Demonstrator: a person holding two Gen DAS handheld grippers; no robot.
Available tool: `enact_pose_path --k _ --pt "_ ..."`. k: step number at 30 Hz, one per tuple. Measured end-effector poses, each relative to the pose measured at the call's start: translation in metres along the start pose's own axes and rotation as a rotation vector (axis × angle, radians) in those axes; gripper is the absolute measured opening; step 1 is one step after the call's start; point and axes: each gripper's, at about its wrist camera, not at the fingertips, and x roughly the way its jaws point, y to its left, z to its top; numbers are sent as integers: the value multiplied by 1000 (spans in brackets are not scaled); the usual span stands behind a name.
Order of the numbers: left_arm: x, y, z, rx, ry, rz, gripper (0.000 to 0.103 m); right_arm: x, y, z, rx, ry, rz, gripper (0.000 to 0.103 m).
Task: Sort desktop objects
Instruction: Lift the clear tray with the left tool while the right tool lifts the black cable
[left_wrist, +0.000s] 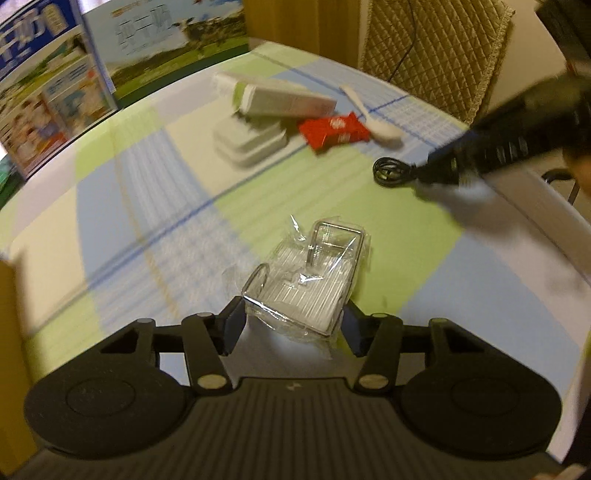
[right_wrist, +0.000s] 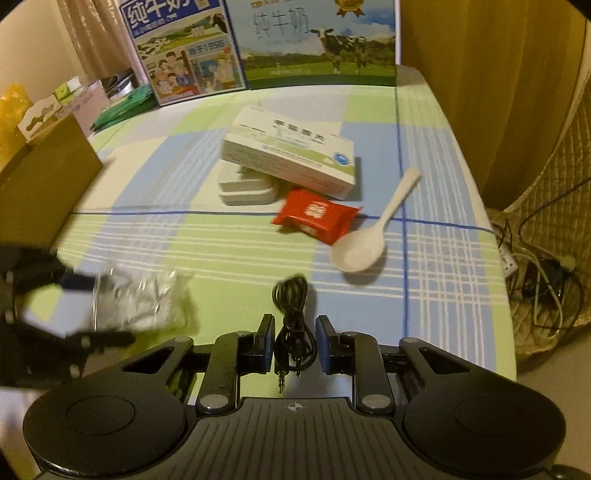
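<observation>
Left claw (left_wrist: 291, 325): jaws spread either side of clear plastic-wrapped wire metal rack (left_wrist: 310, 280), no squeeze visible yet. Wrap crinkly, slippery — grip stiff wire frame, not film. Right claw (right_wrist: 294, 343): open, straddling coiled black audio cable (right_wrist: 293, 317) on checked-cloth surface (right_wrist: 229, 251). Cable light, floppy — pinch your jaws across bundle middle, else loops spill.

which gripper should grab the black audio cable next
Right. The right gripper already straddles the black cable with open fingers; the left gripper is around the clear-wrapped metal rack.
</observation>
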Motion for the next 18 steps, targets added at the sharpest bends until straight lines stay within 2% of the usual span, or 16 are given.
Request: enact_pose_path --k 6,9,13,15,18 --pt "-25 -7 -41 -15 -3 13 51 -3 48 -4 -51 88 27 21" --pt "-35 -11 -52 43 -39 3 57 2 78 -15 -114 141 1 21" --pt "-44 -13 -57 140 -82 21 68 8 94 -30 -129 168 -21 21" --pt "-42 -12 -60 164 -95 0 69 8 99 -36 -132 156 -45 23" --pt "-37 -13 -62 217 -108 -15 69 10 100 -41 -132 137 -66 36"
